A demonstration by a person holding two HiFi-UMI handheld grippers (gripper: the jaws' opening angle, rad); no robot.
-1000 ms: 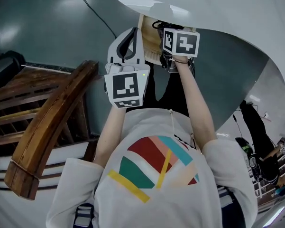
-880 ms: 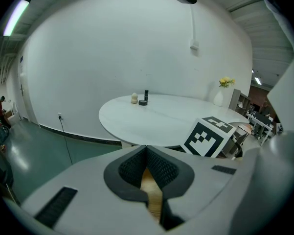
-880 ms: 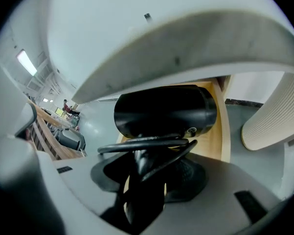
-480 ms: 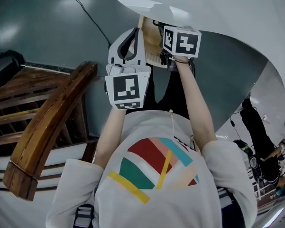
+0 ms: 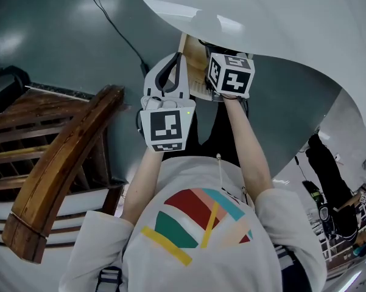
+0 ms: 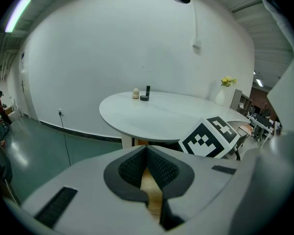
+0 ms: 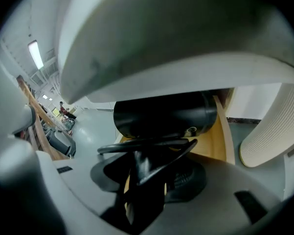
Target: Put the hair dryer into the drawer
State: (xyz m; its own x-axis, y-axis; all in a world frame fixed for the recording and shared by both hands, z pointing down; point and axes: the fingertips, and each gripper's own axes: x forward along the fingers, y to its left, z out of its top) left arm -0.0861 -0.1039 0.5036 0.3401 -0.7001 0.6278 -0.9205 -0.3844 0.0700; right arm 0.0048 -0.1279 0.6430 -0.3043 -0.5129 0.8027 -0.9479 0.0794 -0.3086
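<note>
Mind the stiff, smooth, likely barrel-heavy black plastic hair dryer (image 7: 161, 114), clamped by its handle in the right gripper (image 7: 147, 169) jaws over the pale wooden drawer (image 7: 214, 145), with left gripper (image 6: 147, 152) jaws together, empty.

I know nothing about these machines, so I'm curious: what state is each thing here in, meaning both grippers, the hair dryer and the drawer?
left gripper: shut, nothing in it.
right gripper: shut on the hair dryer.
hair dryer: held up at the drawer.
drawer: open, under the white table.
</note>
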